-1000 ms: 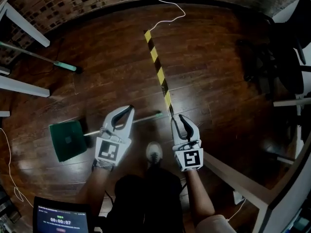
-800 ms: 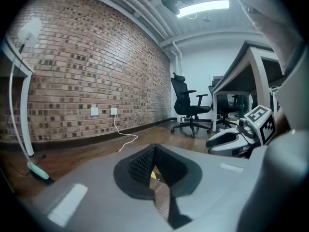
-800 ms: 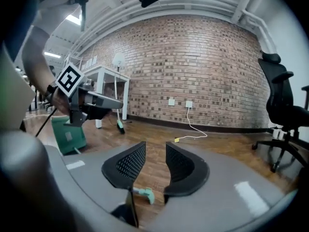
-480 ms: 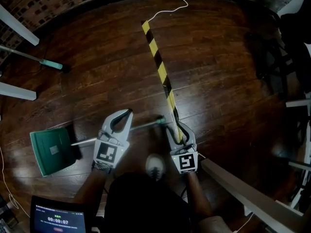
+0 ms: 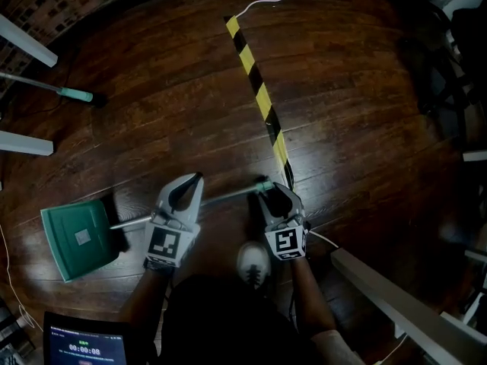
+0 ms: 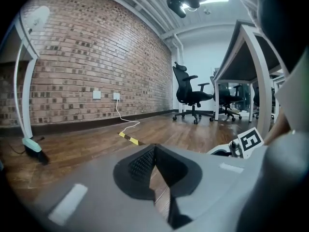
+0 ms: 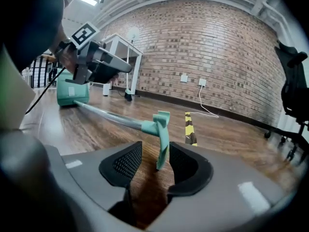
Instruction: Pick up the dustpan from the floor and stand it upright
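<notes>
One dustpan (image 5: 80, 238) is seen lying flat on the wooden floor (image 5: 342, 112), its green pan at the left and its metal handle (image 5: 228, 195) run rightward. The handle's green end (image 7: 161, 129) is bracketed by the opening jaws of the right gripper (image 7: 157, 164) — pressed by neither pad — while the jaws of the left gripper (image 6: 153, 151) are closed on nothing.

A person in a dark top (image 5: 221, 322) and a white sneaker (image 5: 253, 261) carried the left gripper (image 5: 195, 179) and the right gripper (image 5: 275, 195), both pale grey shells with black mesh-textured pads (image 7: 126, 163), each topped by a cube (image 5: 166, 243) of black-and-white square markers.
</notes>
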Demonstrator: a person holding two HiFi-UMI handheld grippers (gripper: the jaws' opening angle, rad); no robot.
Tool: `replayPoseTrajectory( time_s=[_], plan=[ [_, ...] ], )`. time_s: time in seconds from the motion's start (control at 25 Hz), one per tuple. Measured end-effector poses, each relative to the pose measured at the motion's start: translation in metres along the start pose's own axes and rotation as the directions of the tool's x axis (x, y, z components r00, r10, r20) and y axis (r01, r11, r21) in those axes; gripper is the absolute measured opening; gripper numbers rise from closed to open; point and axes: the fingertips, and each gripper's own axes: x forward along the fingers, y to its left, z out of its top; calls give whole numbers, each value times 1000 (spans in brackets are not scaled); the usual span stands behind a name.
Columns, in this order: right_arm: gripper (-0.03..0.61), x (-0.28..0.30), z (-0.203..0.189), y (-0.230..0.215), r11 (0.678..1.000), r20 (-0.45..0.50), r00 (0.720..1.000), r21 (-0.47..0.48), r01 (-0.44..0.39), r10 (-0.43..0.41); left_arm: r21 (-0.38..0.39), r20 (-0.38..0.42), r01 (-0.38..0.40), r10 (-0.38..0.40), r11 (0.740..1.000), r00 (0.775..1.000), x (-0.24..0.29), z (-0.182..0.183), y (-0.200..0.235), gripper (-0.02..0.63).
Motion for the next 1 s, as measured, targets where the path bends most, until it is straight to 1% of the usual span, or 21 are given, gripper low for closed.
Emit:
replayPoseTrajectory(
  time_s=[0.08, 0.24, 0.32, 0.4, 0.44, 0.48, 0.6, 0.72, 0.84, 0.92, 1.0],
  plan=[
    [193, 6, -4, -2, 1000, 1, 1000, 16, 17, -17, -10, -11, -7, 7, 1000, 1000, -4, -11, 1, 2],
    [189, 18, -4, -7, 999, 16, 1000, 24, 23, -24, -20, -34, -12, 12, 1000, 999, -12, -32, 0, 2],
    [170, 25, -6, -11, 998, 6, 999, 46, 39, -39, -28, -41, -17, 15, 999, 999, -17, -42, 0, 2],
    [132, 28, -10, -16, 995, -15, 998, 75, 68, -67, -75, -61, -36, 31, 997, 998, -25, -52, 2, 5],
    [88, 29, -11, -18, 992, -25, 996, 92, 82, -80, -94, -70, -49, 43, 994, 997, -30, -55, 4, 22],
    [78, 29, -11, -19, 990, -32, 995, 109, 93, -90, -97, -74, -61, 54, 993, 996, -34, -59, 7, 45],
    [75, 27, -5, -21, 982, -30, 994, 150, 111, -108, -72, -87, -69, 62, 995, 994, -46, -71, 14, 97],
    [75, 21, 12, -29, 980, 4, 992, 157, 121, -123, -57, -112, -71, 65, 996, 992, -57, -86, 19, 152],
    [75, 11, 44, -43, 980, 60, 986, 141, 144, -153, -57, -122, -97, 89, 994, 988, -71, -95, 27, 184],
    [78, 3, 73, -55, 976, 97, 979, 139, 166, -180, -62, -103, -109, 102, 992, 989, -79, -88, 32, 190],
    [81, -7, 100, -69, 972, 123, 970, 137, 191, -208, -52, -70, -102, 98, 993, 993, -83, -75, 33, 195]
  ],
)
